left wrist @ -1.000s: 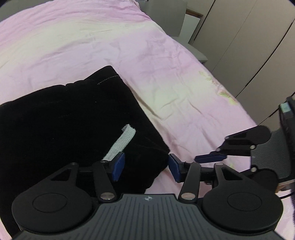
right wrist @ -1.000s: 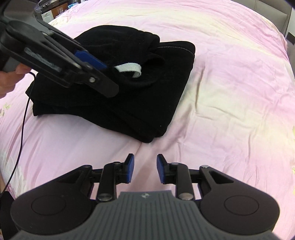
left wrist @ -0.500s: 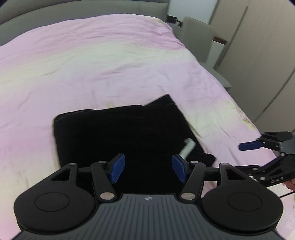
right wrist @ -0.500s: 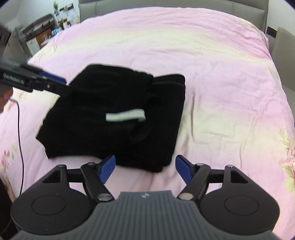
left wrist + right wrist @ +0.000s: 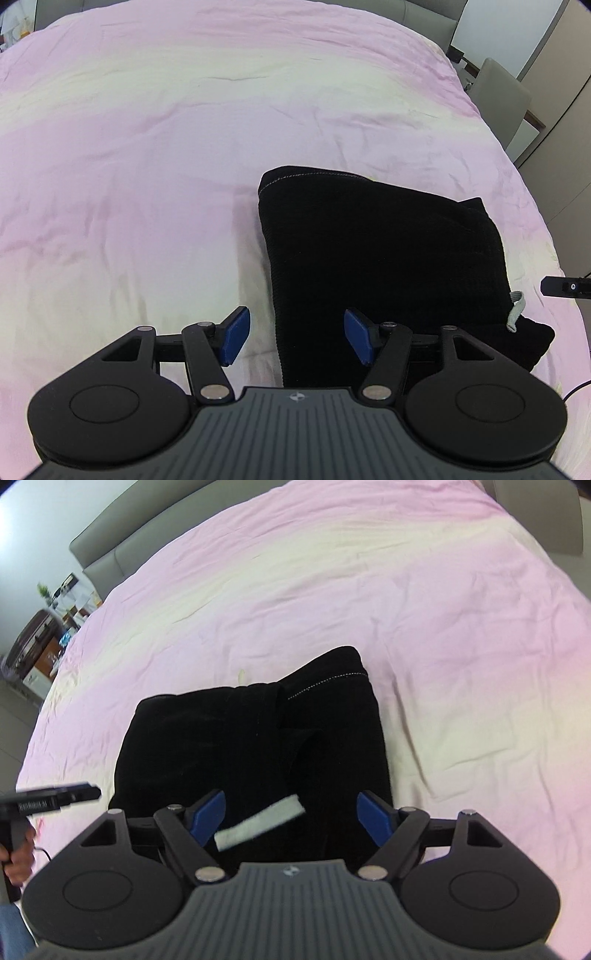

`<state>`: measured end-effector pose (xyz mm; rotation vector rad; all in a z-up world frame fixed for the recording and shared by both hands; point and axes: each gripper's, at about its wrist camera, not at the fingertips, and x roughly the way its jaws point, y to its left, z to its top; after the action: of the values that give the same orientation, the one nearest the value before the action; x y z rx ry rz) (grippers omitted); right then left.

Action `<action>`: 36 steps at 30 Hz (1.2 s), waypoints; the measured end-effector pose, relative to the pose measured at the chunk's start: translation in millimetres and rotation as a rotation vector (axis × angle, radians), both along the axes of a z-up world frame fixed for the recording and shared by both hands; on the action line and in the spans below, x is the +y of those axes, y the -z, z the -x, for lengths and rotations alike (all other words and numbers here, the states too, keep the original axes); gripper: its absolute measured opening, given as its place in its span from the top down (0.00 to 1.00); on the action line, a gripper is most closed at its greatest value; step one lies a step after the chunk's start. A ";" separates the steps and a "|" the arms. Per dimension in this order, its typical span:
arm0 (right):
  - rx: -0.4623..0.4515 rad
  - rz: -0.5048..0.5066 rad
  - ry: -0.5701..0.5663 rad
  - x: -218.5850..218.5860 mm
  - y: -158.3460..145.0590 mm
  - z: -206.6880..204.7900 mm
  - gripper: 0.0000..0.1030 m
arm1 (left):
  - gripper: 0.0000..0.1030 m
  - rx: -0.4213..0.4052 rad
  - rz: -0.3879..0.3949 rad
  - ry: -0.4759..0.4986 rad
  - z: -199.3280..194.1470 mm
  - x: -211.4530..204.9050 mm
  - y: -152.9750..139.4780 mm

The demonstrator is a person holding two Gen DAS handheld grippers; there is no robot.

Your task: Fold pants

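Note:
The black pants [image 5: 384, 254] lie folded into a compact rectangle on the pink bed; they also show in the right wrist view [image 5: 255, 753]. A white-grey strap [image 5: 258, 827] lies on top near their front edge, and it shows at the pants' right edge in the left wrist view [image 5: 515, 312]. My left gripper [image 5: 295, 341] is open and empty, held above the pants' left front edge. My right gripper [image 5: 295, 818] is open and empty, held above the pants' near edge with the strap showing between its fingers. The left gripper's tip [image 5: 66, 797] shows at the left of the right wrist view.
The pink and cream bedspread [image 5: 155, 155] spreads wide around the pants. A grey chair [image 5: 498, 96] and wardrobe doors stand beyond the bed's right side. A grey headboard [image 5: 122, 535] and a cluttered cabinet [image 5: 40, 642] stand at the far left.
Both grippers have pulled back and up from the pants. The right gripper's jaws went from nearly closed to wide open. The left view has swung left, so the pants now sit to its right.

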<state>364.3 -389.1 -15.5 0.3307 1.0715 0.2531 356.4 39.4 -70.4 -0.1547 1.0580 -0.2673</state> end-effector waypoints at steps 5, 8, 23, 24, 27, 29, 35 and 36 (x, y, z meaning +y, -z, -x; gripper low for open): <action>0.053 -0.098 0.045 6.3 23.9 -26.8 0.31 | 0.33 -0.003 0.049 -0.010 -4.8 12.7 15.3; 0.068 -0.104 0.032 21.6 39.7 -43.8 0.31 | 0.33 -0.002 0.083 -0.020 -8.3 18.1 22.8; -0.128 0.102 -0.145 84.5 -7.9 -44.5 0.79 | 0.33 -0.026 0.122 -0.076 -4.0 21.7 16.4; -0.154 0.103 -0.151 85.2 -19.8 -44.1 0.80 | 0.33 -0.038 0.123 -0.076 -2.8 20.0 11.6; -0.200 0.106 -0.160 80.7 -50.6 -46.8 0.81 | 0.33 -0.072 0.127 -0.074 -1.3 14.2 -0.7; -0.192 0.134 -0.140 72.1 -51.0 -50.9 0.81 | 0.33 -0.093 0.141 -0.060 -1.8 8.7 -7.2; -0.043 0.123 0.018 20.4 13.7 -70.5 0.78 | 0.39 -0.161 0.118 -0.013 -11.6 -18.9 -8.1; -0.021 0.109 0.019 16.2 26.1 -71.7 0.77 | 0.43 -0.170 0.112 -0.009 -15.9 -22.8 -5.9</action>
<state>436.0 -372.9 -41.6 0.2396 1.0570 0.1797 372.4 16.6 -64.5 -0.2337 0.8737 -0.3263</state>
